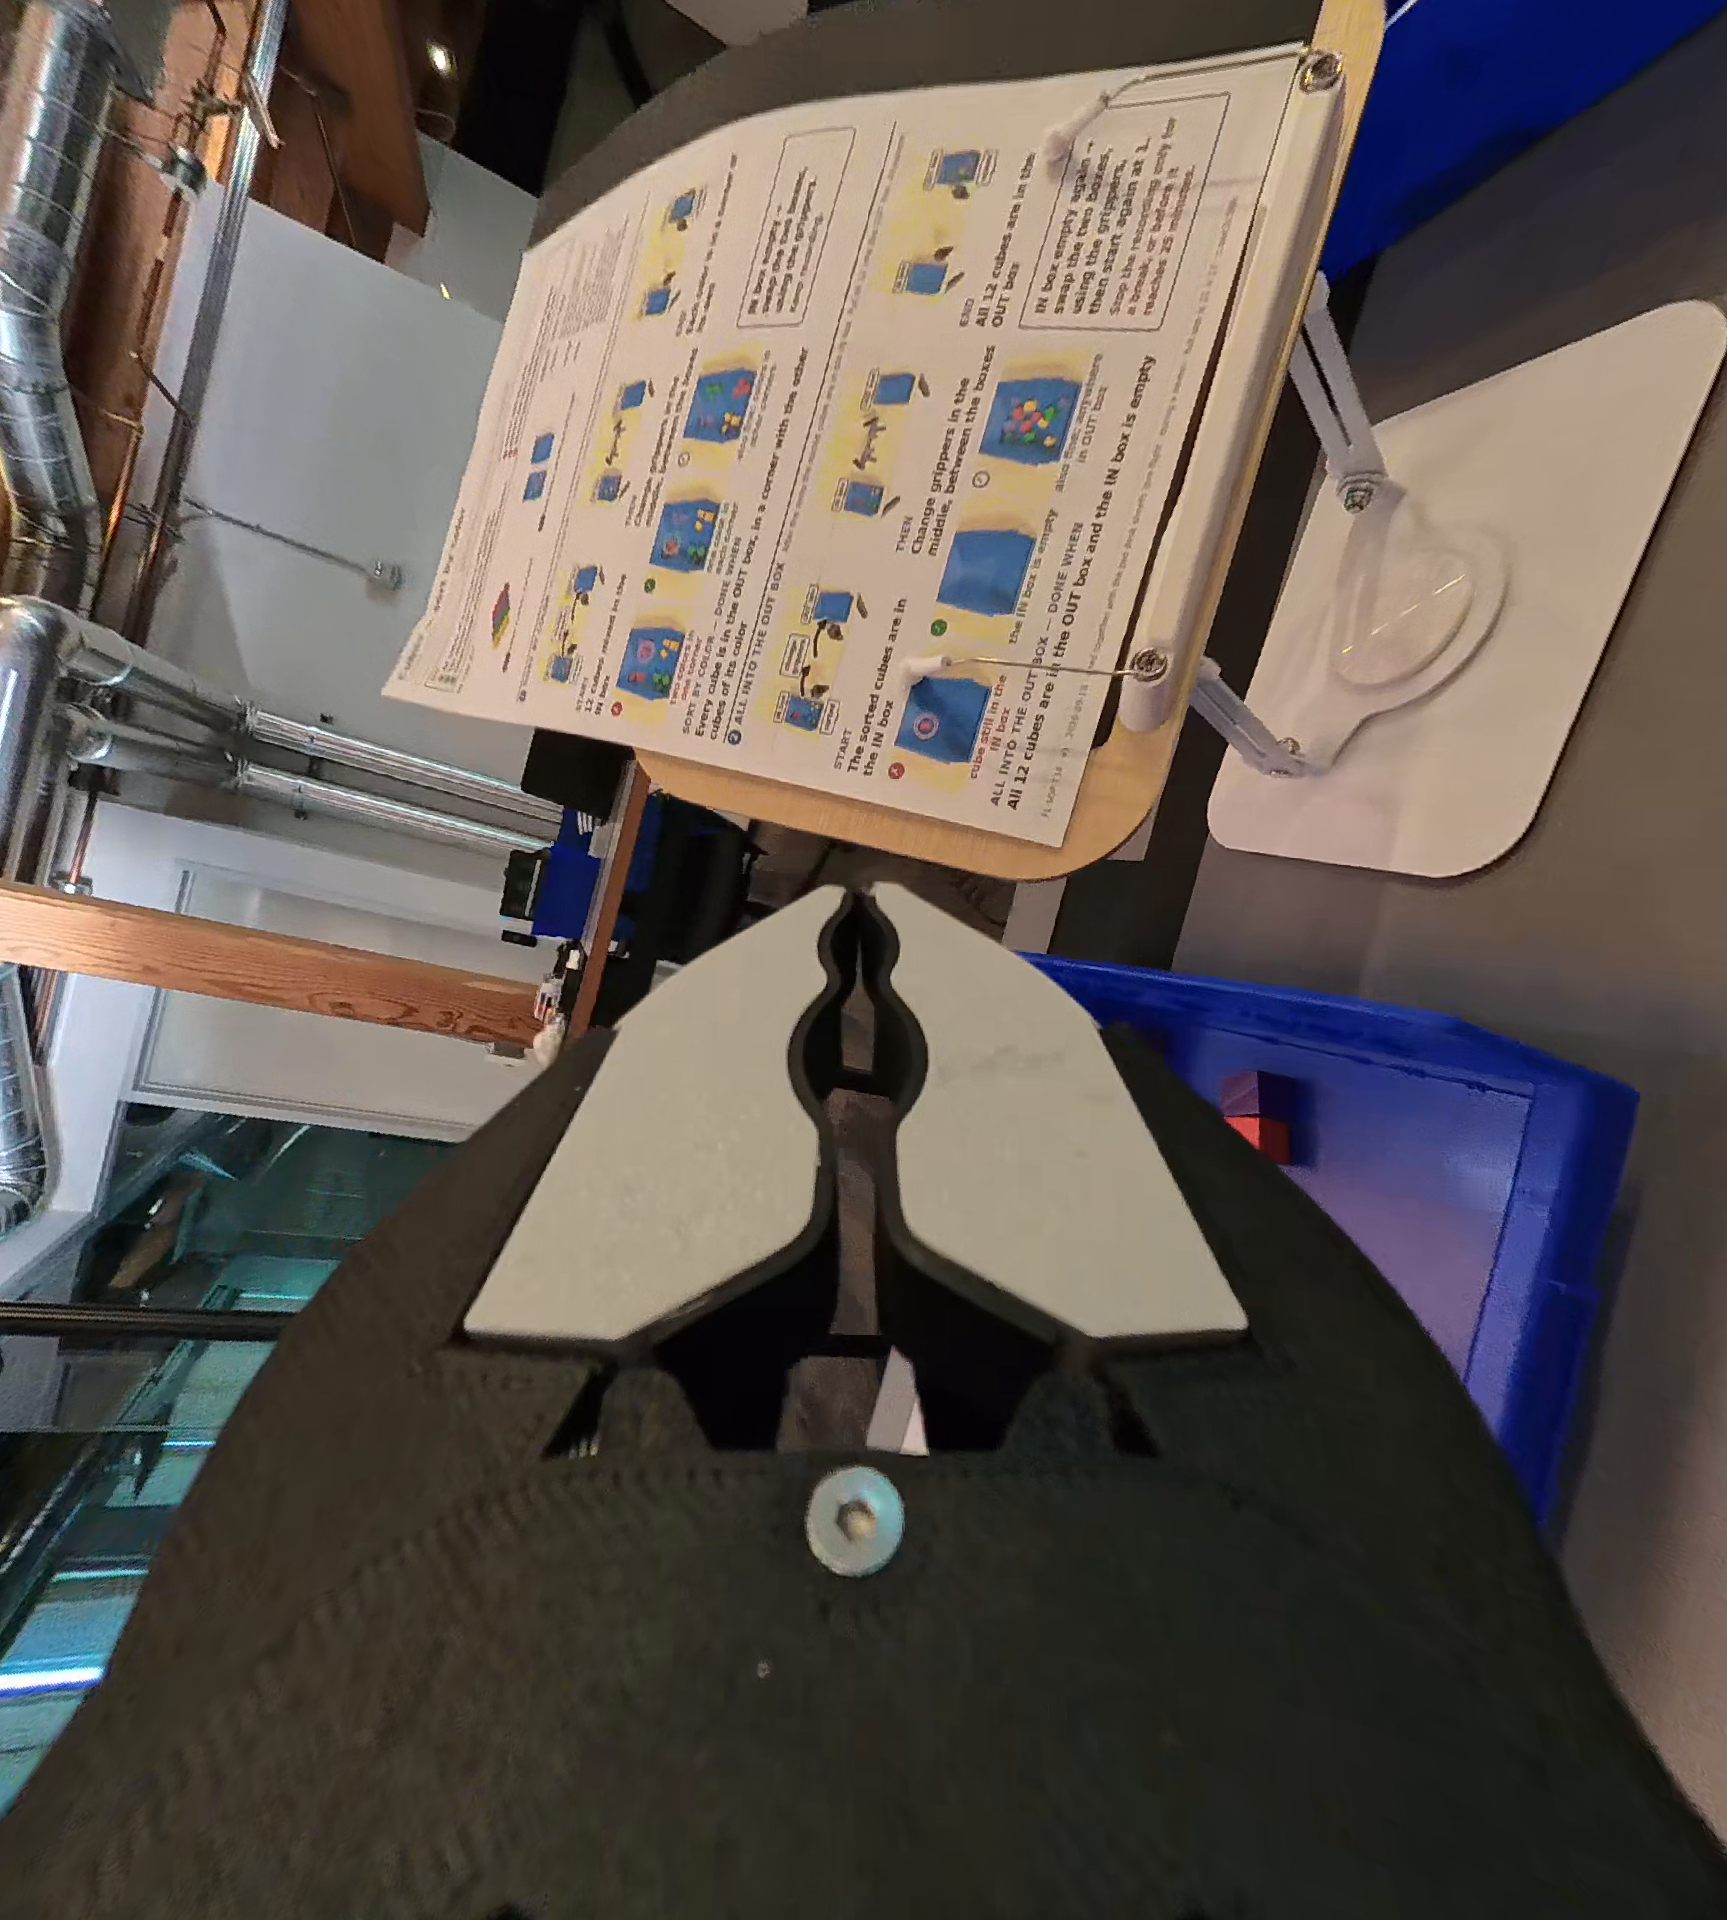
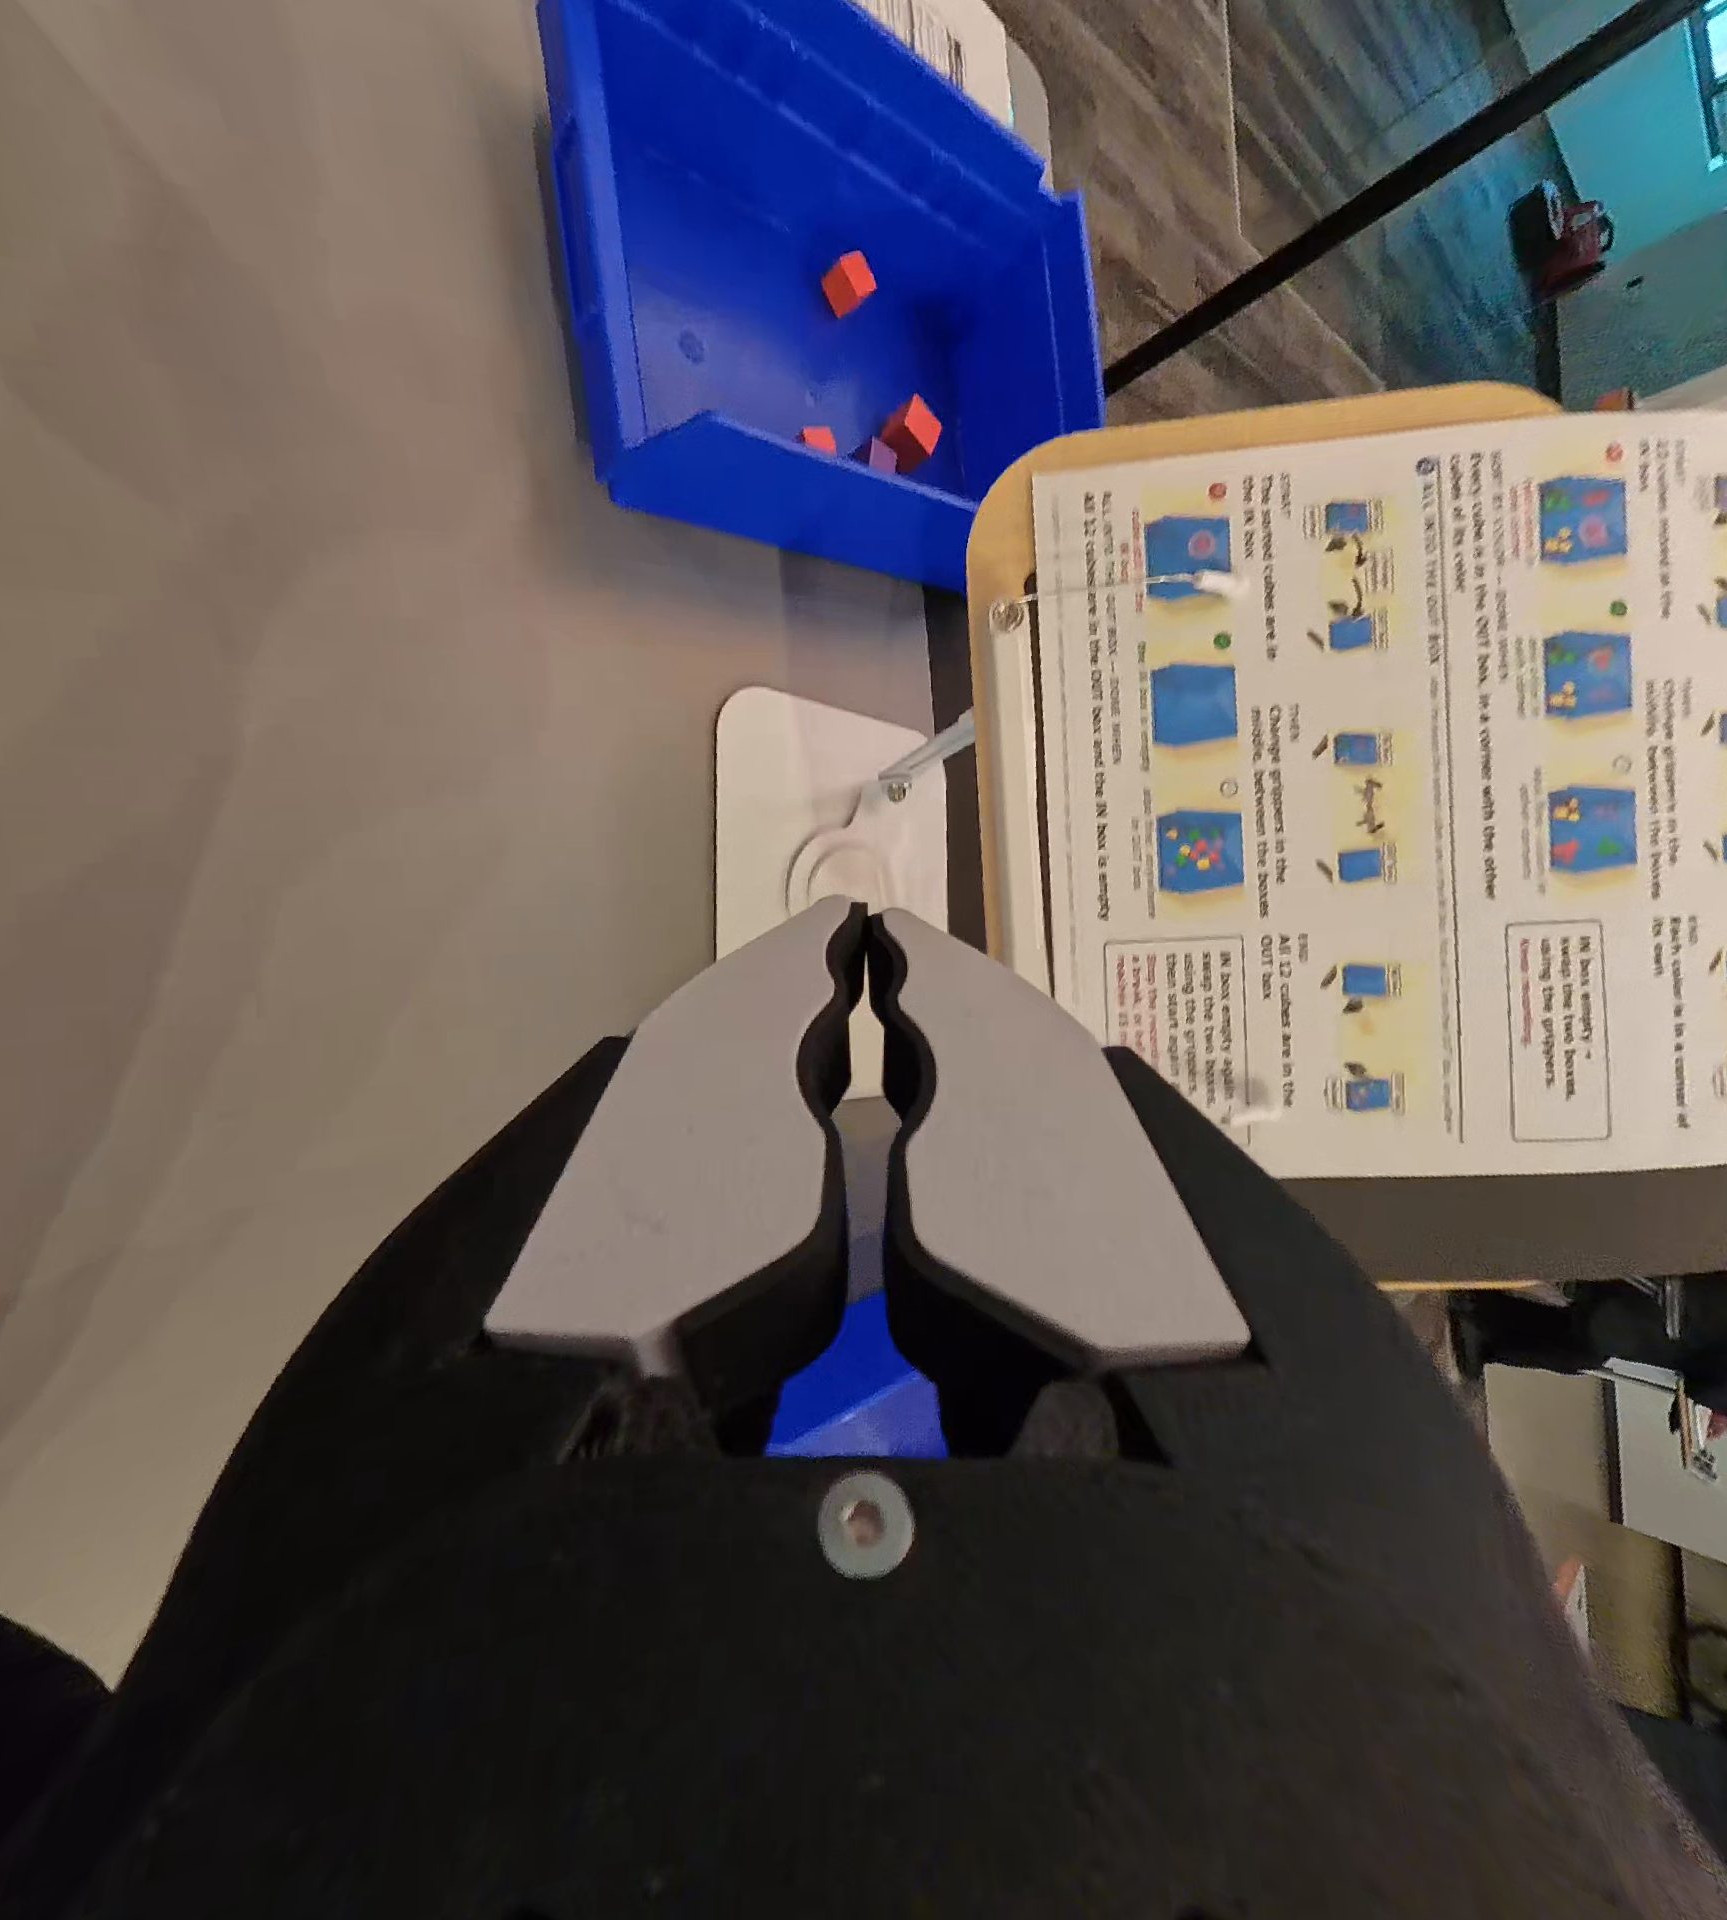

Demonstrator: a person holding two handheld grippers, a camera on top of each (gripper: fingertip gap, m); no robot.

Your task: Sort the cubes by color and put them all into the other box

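Both claws are closed and hold nothing: left claw, right claw; the blue box on the bench holds red cubes and one purple cube.

Printed instruction sheet sitting clipped on a wooden stand, showing in both wrist views; carrying lines of black and red text plus small blue-and-yellow diagrams with red and green dot marks. Second paper peeking behind the blue bin, print too small to make out.
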